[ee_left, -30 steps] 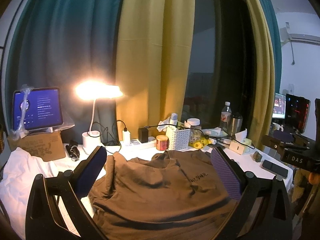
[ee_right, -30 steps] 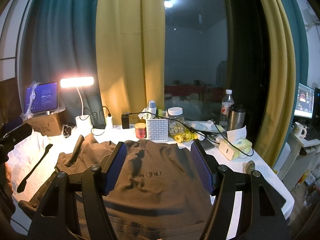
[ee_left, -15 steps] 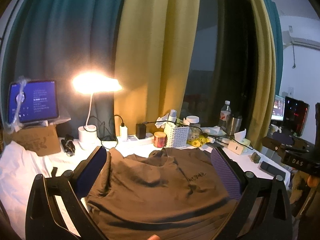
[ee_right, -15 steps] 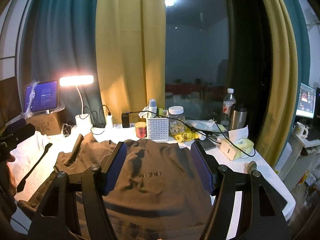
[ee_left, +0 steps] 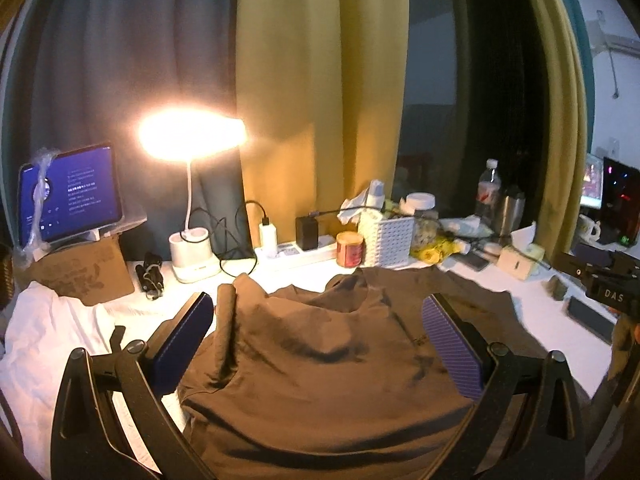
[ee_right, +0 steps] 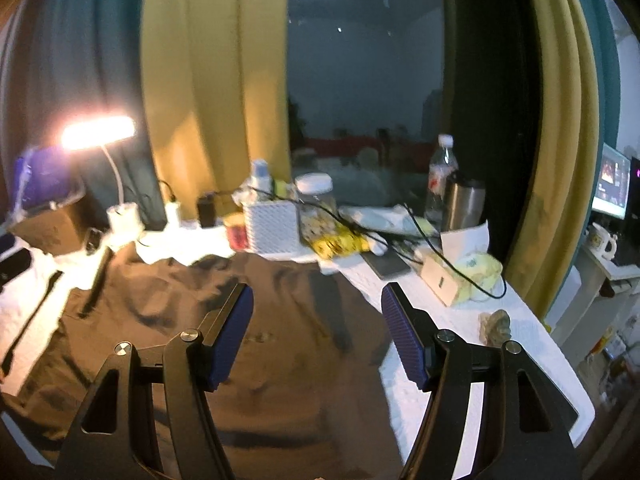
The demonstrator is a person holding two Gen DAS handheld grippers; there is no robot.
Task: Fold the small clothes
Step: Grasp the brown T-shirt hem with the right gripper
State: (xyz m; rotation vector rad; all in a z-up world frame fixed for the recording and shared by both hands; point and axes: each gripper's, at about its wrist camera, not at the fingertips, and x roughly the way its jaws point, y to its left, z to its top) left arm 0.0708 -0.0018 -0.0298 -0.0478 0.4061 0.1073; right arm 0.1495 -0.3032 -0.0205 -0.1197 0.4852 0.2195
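Left wrist view takes in a white-covered table (ee_left: 560, 344) with a brown T-shirt (ee_left: 320, 380) spread rumpled across its middle, collar toward the curtains. A lit desk lamp (ee_left: 192, 136) glows behind it, beside a white basket (ee_left: 386, 240) and a red tin (ee_left: 350, 248). Over the shirt, the left gripper (ee_left: 318, 334) gapes wide, holding nothing. The right gripper (ee_right: 316, 334) hangs spread wide too, empty above the cloth.

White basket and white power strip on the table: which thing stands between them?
A small red jar stands between the white basket and the power strip, at the brown shirt's far edge. The left wrist view shows it.
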